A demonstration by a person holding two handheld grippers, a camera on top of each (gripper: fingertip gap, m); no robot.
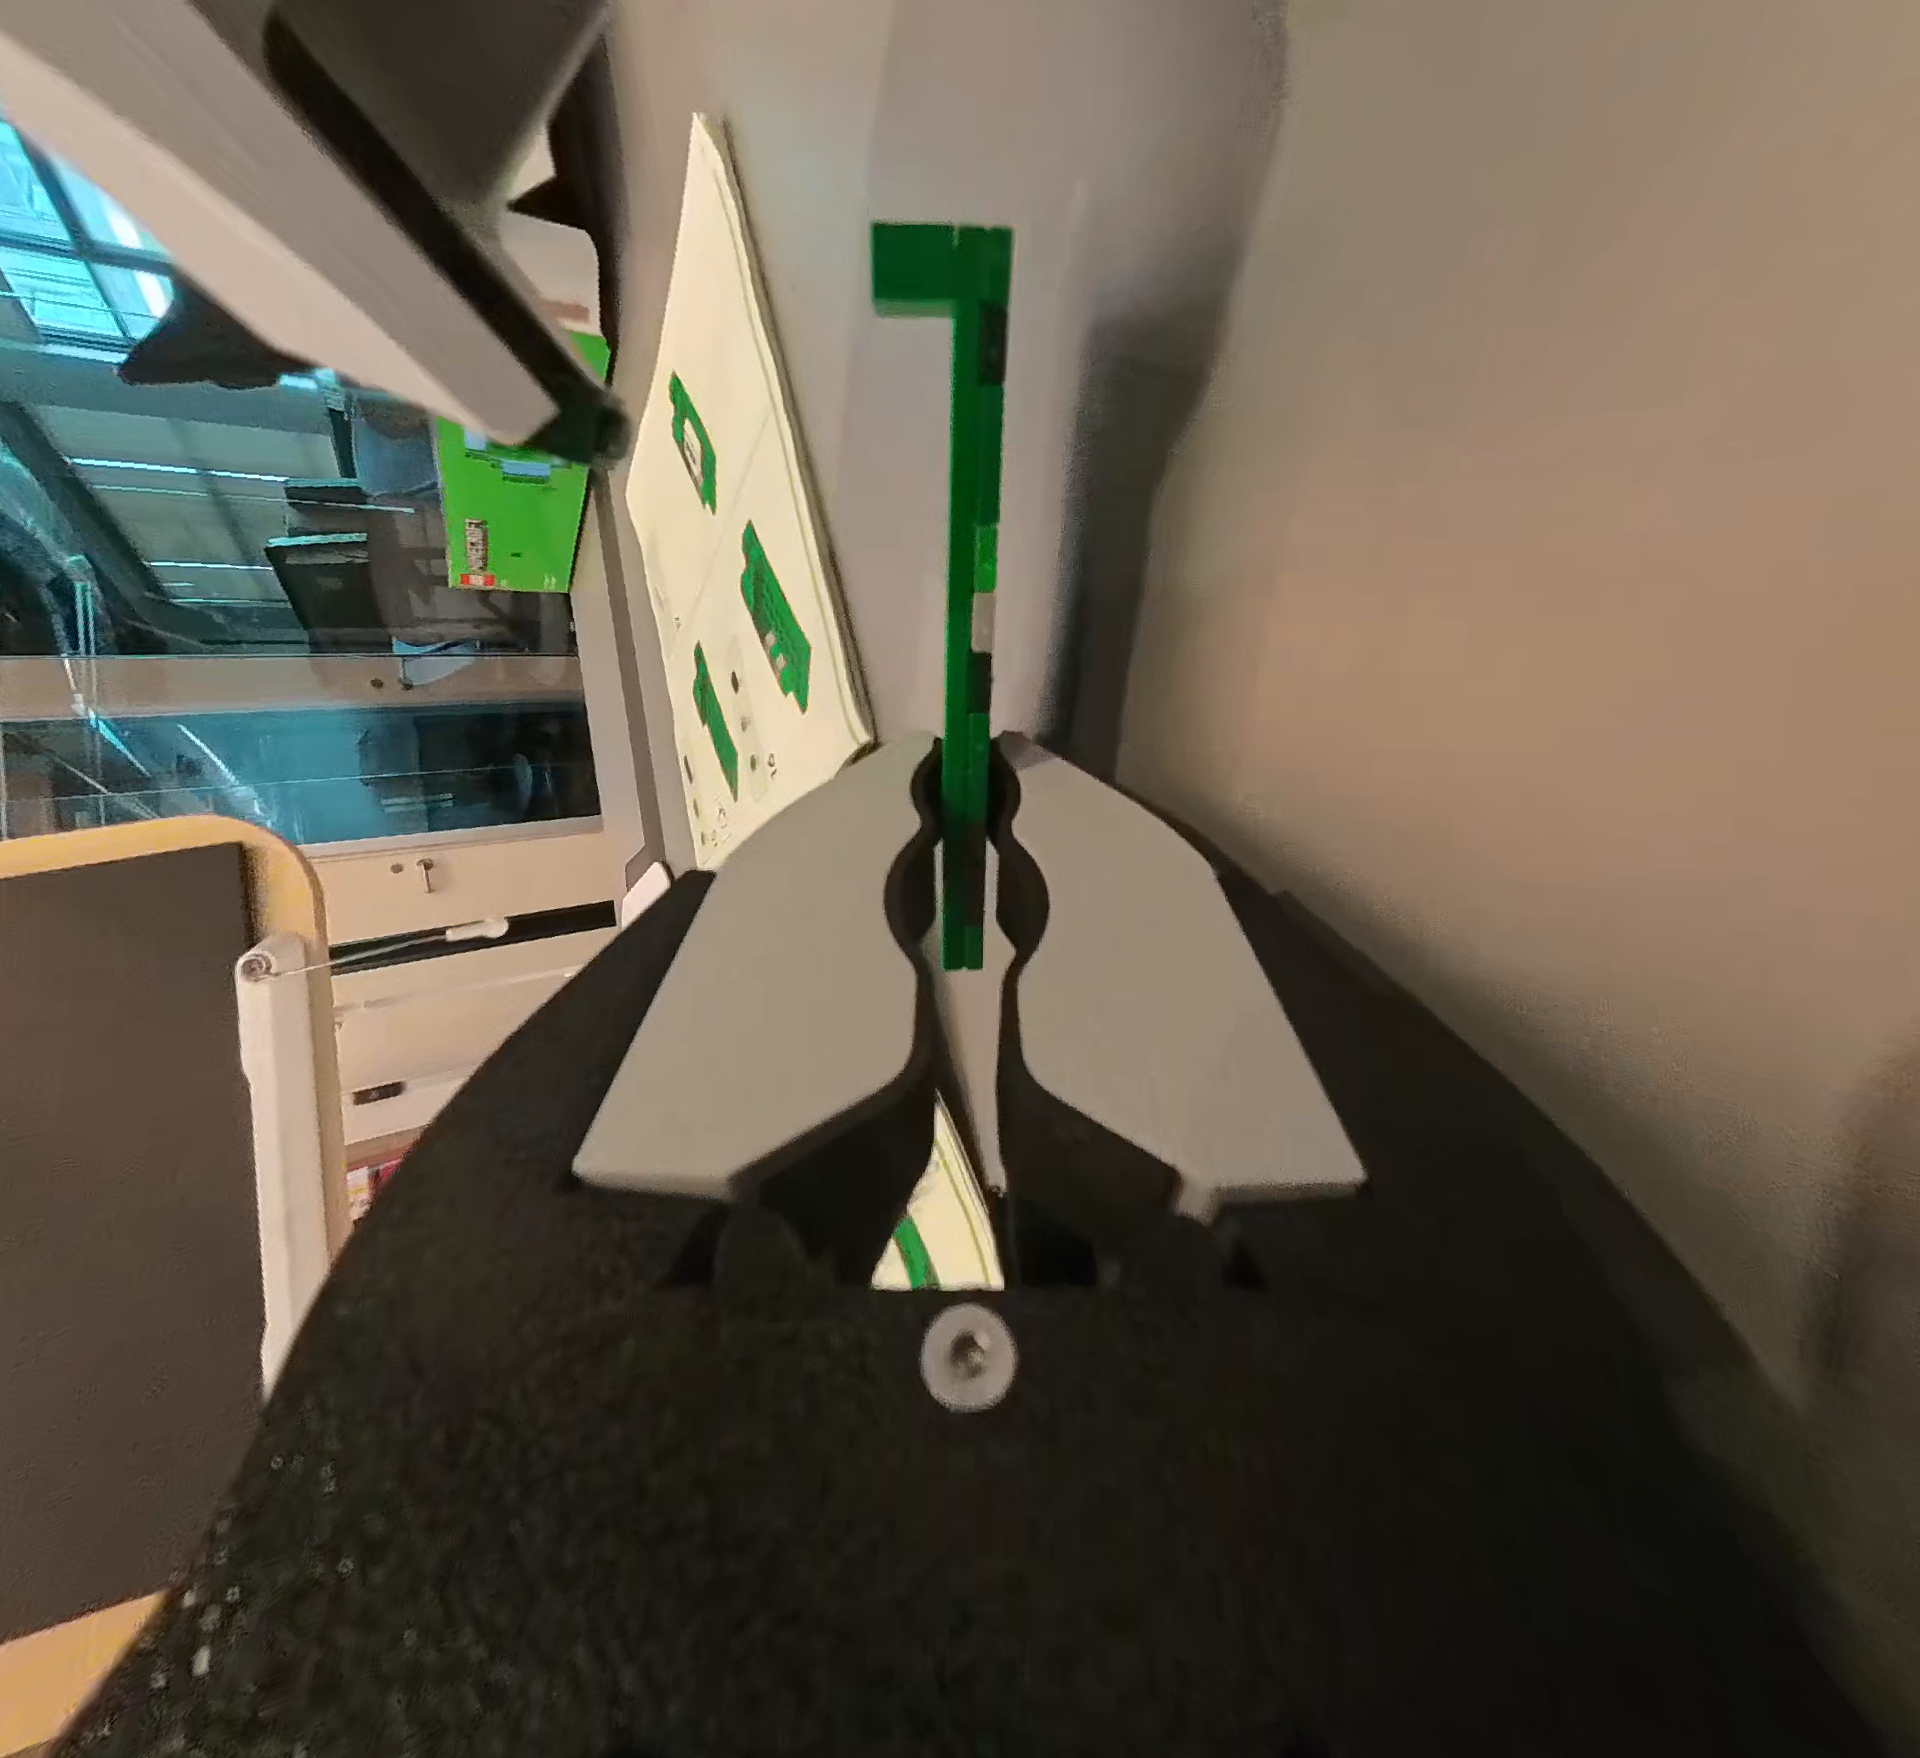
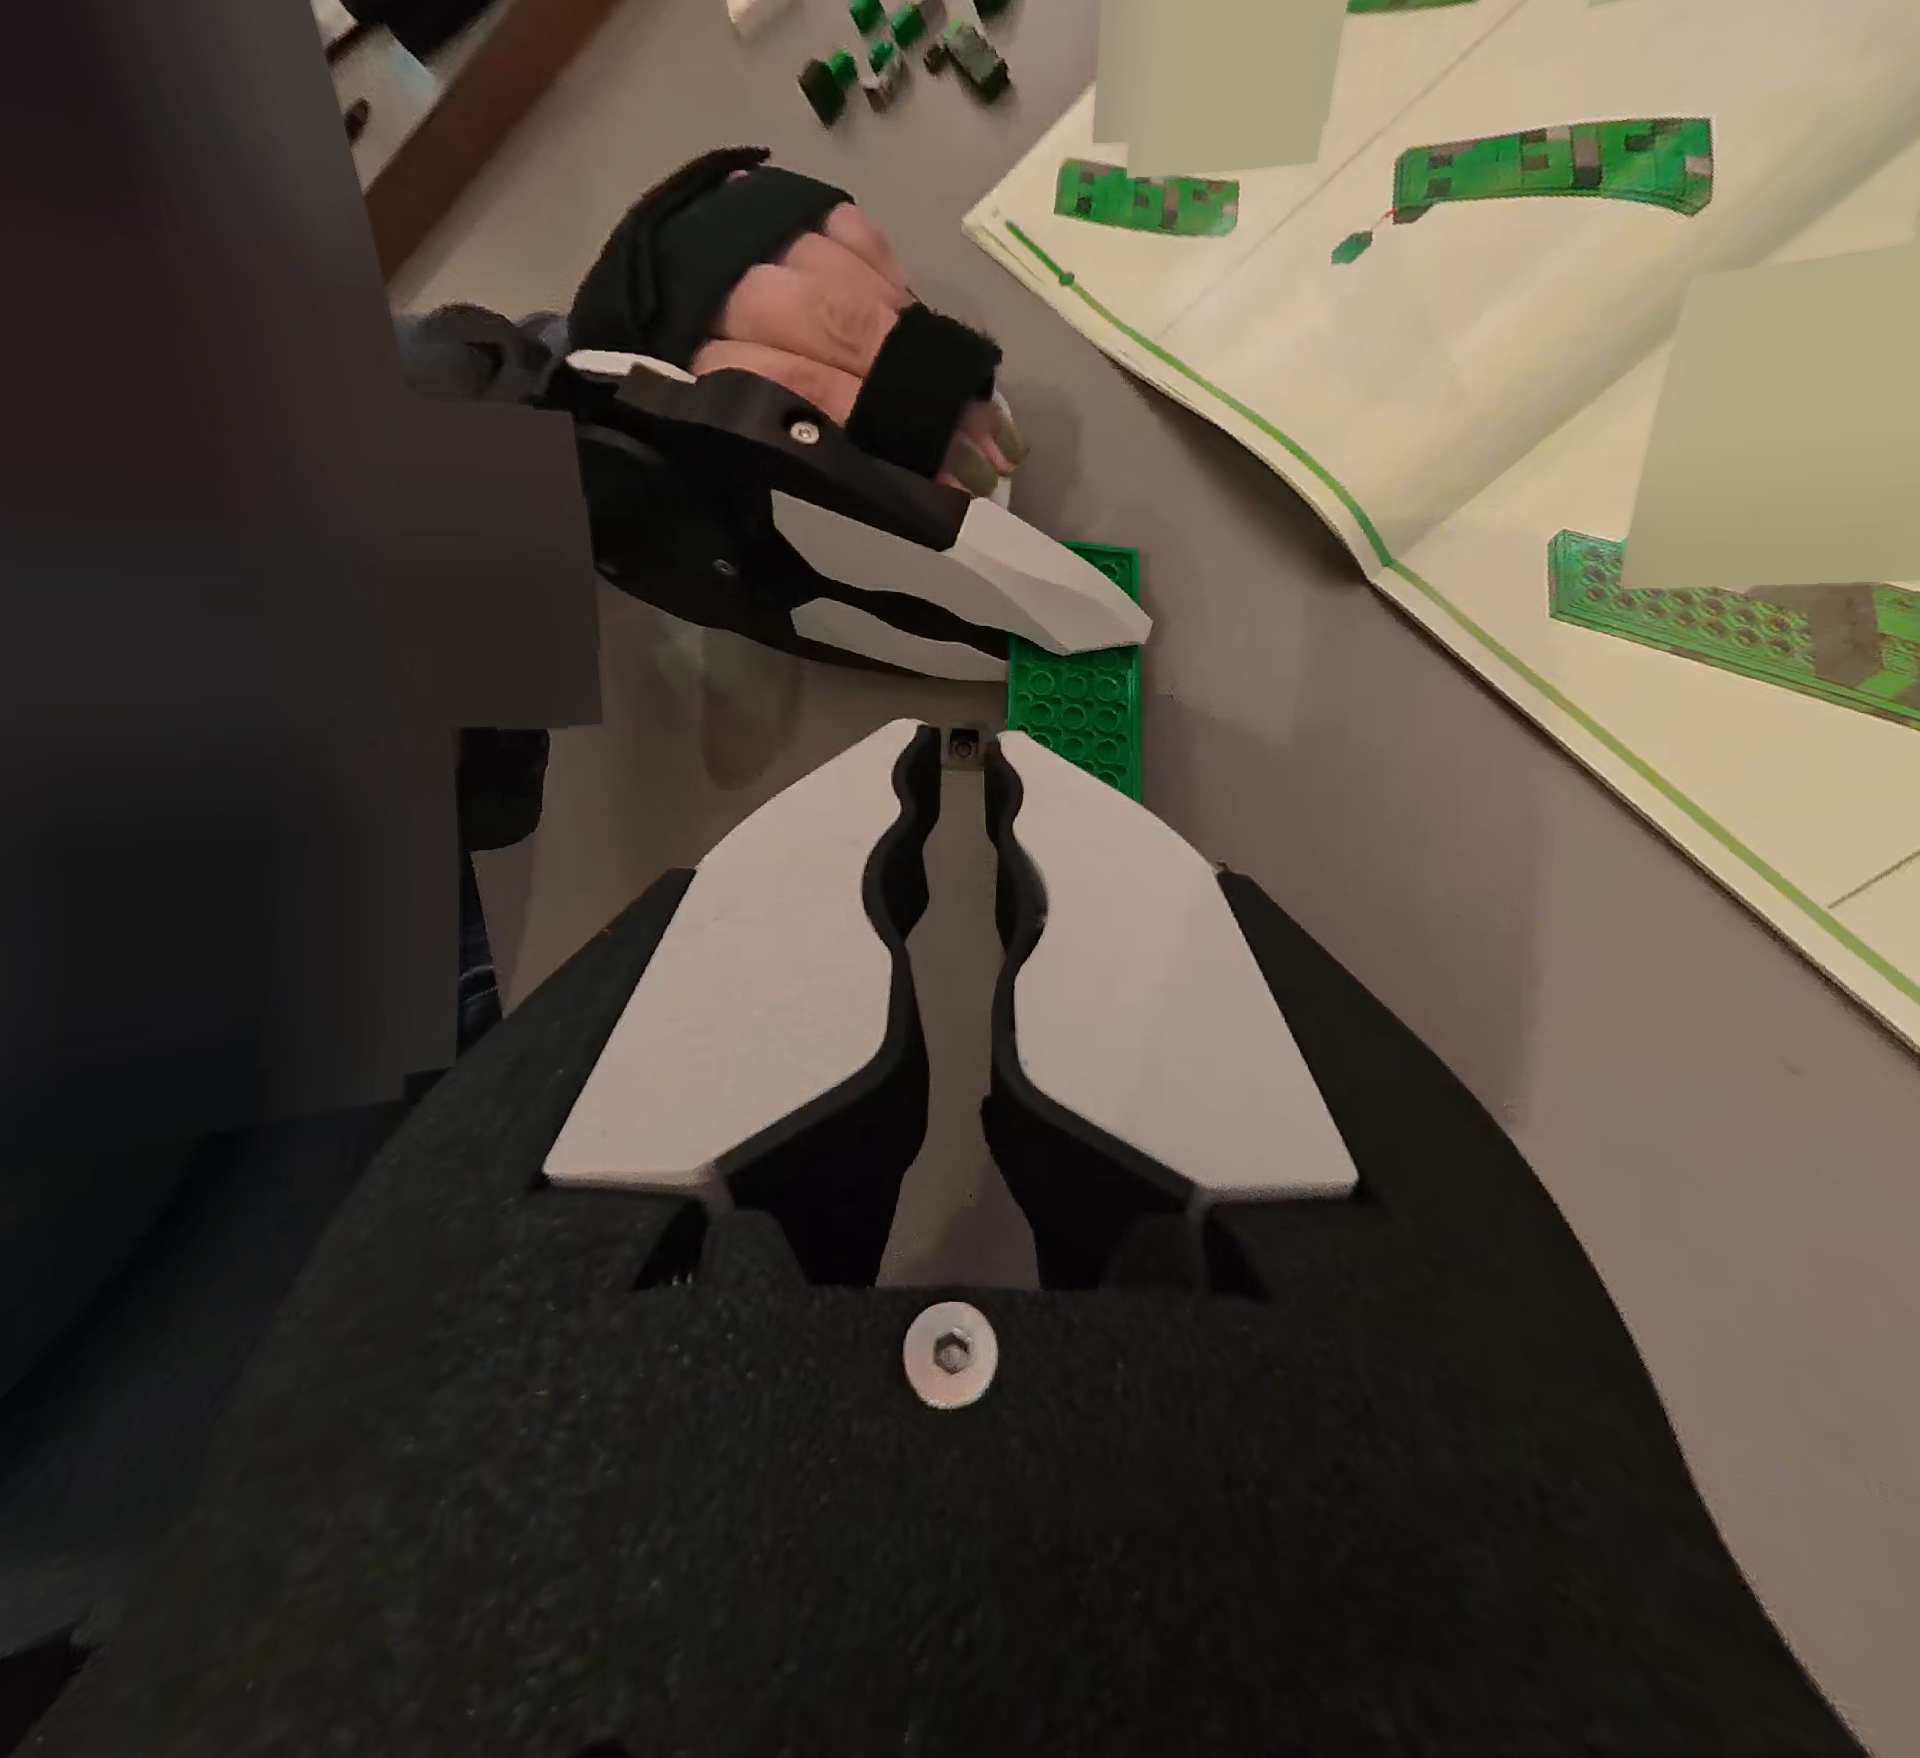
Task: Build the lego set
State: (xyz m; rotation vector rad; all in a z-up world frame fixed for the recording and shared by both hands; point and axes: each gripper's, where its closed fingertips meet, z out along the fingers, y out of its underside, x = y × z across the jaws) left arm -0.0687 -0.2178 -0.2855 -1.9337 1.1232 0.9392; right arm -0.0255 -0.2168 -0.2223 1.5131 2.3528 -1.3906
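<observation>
Left hand-held gripper (image 1: pixel 966 773) clamps green plate (image 1: pixel 971 503); loose bricks (image 2: pixel 914 15) right-view only.

Plate (image 2: pixel 1075 700): on the table (image 2: pixel 1351 877), edge between the left gripper (image 2: pixel 1081 612) fingers.
Booklet (image 2: pixel 1455 461): at 2 o'clock from the plate.
Loose bricks (image 2: pixel 914 15): at 12 o'clock, well beyond.
Right gripper (image 2: pixel 961 752): at 6 o'clock, beside the plate.

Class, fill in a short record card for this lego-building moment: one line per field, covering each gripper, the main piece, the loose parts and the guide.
Left gripper: shut on the long green lego plate, gripped by its edge
Right gripper: pinching a small dark lego piece beside that plate
Loose parts: small green, grey and white bricks on the grey table
Guide: open instruction booklet, right of the plate
</observation>
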